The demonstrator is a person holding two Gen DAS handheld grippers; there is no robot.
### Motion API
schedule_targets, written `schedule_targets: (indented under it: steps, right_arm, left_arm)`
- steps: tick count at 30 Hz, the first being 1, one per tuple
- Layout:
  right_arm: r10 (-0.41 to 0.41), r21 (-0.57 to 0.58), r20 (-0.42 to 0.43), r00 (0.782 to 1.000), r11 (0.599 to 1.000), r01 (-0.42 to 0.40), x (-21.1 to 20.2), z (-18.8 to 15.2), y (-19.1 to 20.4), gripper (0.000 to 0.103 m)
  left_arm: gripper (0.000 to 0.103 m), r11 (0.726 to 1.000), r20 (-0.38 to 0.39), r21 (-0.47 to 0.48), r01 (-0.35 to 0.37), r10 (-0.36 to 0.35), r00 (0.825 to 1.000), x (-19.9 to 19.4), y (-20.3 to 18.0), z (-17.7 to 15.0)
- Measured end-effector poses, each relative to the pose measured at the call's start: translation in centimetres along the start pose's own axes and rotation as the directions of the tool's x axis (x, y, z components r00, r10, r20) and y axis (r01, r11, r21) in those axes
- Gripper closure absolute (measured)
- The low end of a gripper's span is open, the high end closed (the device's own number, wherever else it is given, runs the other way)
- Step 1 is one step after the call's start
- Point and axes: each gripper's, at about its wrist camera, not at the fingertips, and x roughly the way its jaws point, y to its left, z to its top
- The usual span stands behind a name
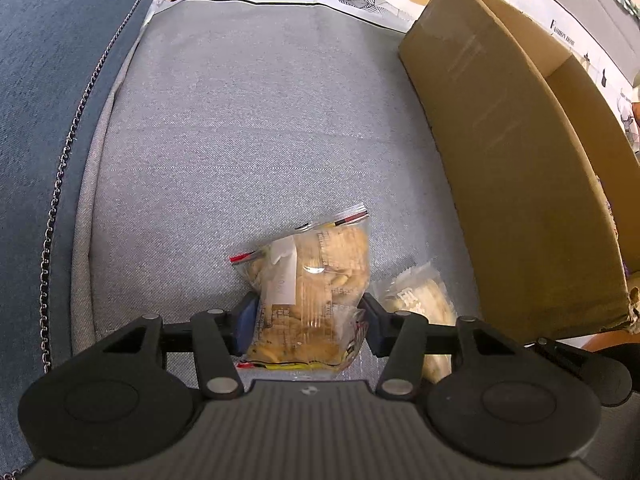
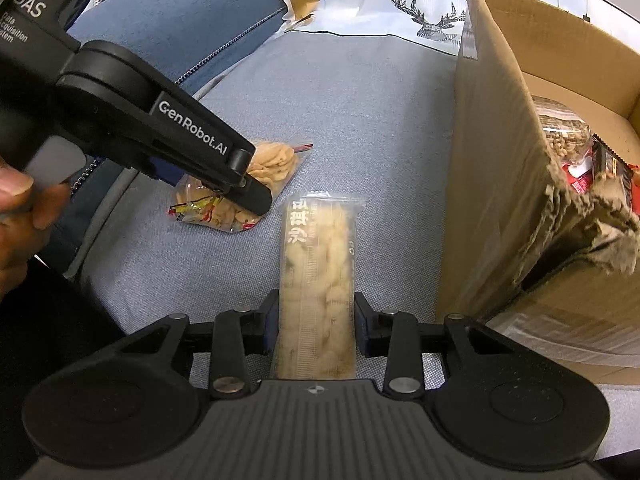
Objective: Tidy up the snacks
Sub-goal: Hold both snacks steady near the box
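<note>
A: What is the left gripper (image 1: 307, 322) doing?

B: It is pinching a clear bag of crackers (image 1: 310, 292). One blue pad pushes on each side of the bag, which lies on the grey sofa cushion (image 1: 240, 140).

A: And the right gripper (image 2: 315, 325)?

B: It squeezes a long clear pack of puffed snack (image 2: 318, 276) by its two long sides. The pack lies flat on the cushion and points away from the gripper.

A: Why hold them at the sides?

B: I think it is because the packs are flat and soft. A squeeze across the narrow way gets a good hold, so they can be lifted.

A: Where will they go?

B: Most likely into the cardboard box (image 2: 496, 152) just beside them. It is open at the top.

A: Is anything inside it?

B: Yes, but only the right view shows that. You can see a bag of nuts (image 2: 564, 136) and a red packet (image 2: 588, 178) in there. The left view shows only the box's brown outside.

A: What else does only the right view show?

B: The left gripper from the side, and a hand (image 2: 20, 216) holding it. The left view shows the long pack only as a bit peeking past its finger.
</note>
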Motion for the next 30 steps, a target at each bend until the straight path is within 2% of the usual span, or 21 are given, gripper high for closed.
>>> schedule_targets:
  steps: [20,30]
  right_arm:
    - [-0.006,-0.001,0.003,1.000,1.000,0.006,0.07,0.11,0.06,0.065]
    - [-0.007,0.002,0.007,1.000,1.000,0.007,0.04,0.14,0.06,0.065]
  left_arm:
    - [0.045,1.000,-0.005,0.022,0.001,-0.001,1.000,0.03,-0.21,-0.02]
    - [0.046,1.000,0.019,0.029,-0.004,0.003,1.000,-0.36,-0.31,-0.09]
